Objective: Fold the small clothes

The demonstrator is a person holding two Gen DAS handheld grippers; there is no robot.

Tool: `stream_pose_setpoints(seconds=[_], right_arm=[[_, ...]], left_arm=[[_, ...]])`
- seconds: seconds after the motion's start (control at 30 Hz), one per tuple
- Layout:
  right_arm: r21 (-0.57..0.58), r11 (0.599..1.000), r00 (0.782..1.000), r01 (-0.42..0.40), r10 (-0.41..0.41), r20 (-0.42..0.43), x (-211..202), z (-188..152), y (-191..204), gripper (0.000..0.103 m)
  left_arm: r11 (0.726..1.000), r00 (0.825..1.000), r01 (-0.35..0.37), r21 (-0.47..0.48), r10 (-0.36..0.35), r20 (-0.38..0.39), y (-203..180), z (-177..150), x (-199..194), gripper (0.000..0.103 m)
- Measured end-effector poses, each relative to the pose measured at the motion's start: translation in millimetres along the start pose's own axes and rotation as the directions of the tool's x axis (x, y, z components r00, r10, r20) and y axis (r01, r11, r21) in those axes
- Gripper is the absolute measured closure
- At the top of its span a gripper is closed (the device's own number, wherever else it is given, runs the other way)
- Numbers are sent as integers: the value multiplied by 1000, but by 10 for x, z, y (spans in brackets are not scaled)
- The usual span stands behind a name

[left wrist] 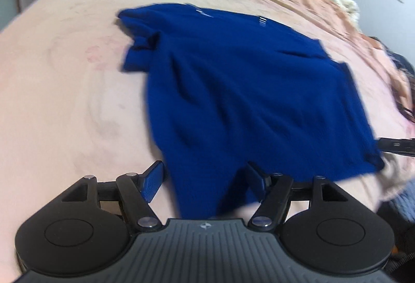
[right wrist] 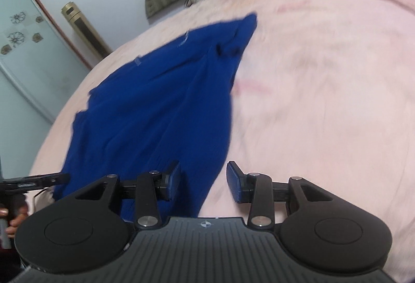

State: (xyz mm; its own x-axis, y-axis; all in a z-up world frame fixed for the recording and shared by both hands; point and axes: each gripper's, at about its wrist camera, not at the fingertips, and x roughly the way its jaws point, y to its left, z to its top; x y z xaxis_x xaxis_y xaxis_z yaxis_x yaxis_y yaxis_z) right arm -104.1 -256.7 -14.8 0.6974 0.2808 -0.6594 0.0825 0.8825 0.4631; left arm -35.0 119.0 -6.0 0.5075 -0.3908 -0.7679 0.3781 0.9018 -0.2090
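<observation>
The dark blue knit garment (left wrist: 241, 91) lies spread on the pink bedspread (left wrist: 64, 80). The left gripper (left wrist: 205, 179) and right gripper (right wrist: 203, 179) stand parted at its near hem, holding nothing. Best pinch both near corners evenly, then lift together for a square fold.

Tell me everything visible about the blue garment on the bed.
The blue garment is a deep royal-blue, soft knit-looking top with short sleeves, small white markings near its far edge. It lies spread but rumpled on the pink bedcover, long creases running down it, not yet folded. Its near hem lies between the open left gripper and right gripper; neither grips it.
</observation>
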Motion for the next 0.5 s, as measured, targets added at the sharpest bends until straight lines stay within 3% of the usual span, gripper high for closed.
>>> stream_pose_setpoints(seconds=[0.07,0.13,0.2,0.23,0.4,0.5], right_arm=[[6,1000,999,-29,29,-23,-12,-102,67,57],[-4,998,998,-56,56,-32,14,-186,158,59],[-34,998,999,-46,45,-21,58,-206,239,75],[-44,998,999,-33,33,-18,78,-202,263,89],[-74,997,1000,-30,30,1,80,-165,312,92],[-104,993,997,-62,66,42,-119,-93,341,93]], left_arm=[[1000,1000,6,-15,-6,12,9,-27,-13,42],[999,999,-19,-38,20,27,31,-4,1,72],[996,1000,1,-94,1,21,103,19,16,92],[991,1000,24,-130,-22,19,148,19,22,93],[992,997,-9,-124,18,69,50,0,-106,95],[991,992,18,-131,-1,126,47,-8,-359,95]])
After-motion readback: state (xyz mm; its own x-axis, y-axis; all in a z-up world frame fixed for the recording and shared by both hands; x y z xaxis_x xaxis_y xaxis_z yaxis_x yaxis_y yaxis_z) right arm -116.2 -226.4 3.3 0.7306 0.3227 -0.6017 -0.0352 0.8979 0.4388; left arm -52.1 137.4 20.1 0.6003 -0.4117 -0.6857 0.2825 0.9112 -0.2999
